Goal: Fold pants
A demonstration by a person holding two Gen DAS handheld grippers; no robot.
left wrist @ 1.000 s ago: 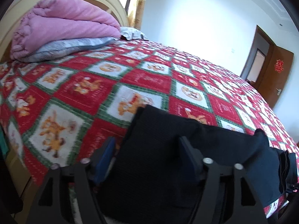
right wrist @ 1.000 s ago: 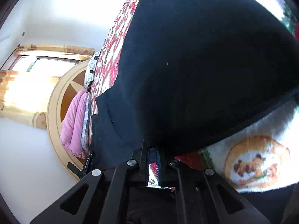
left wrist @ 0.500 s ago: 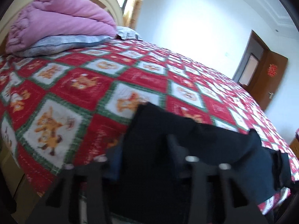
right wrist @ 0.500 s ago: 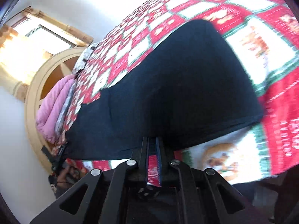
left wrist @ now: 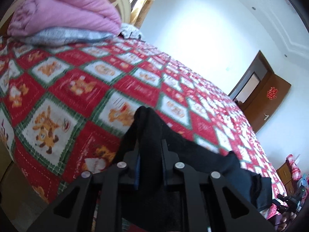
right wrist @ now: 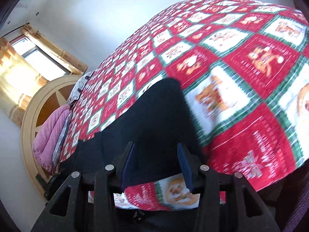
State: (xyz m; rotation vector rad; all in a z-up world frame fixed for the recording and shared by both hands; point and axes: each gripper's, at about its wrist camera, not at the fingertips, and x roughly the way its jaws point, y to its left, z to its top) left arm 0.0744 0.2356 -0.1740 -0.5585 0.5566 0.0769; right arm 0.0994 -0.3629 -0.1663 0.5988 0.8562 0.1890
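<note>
A pair of black knit fabric pants (left wrist: 193, 154) is spread along the near edge of a bed covered by a red, white and green patchwork quilt (left wrist: 81, 89). A raised fold of the pants is pinched between the nearly closed jaws of the left gripper (left wrist: 149, 154). The right gripper (right wrist: 157, 164) is held wide apart over the other end of the pants (right wrist: 146, 119), with nothing clamped. A folded pink blanket (left wrist: 63, 13) is seen by the headboard.
</note>
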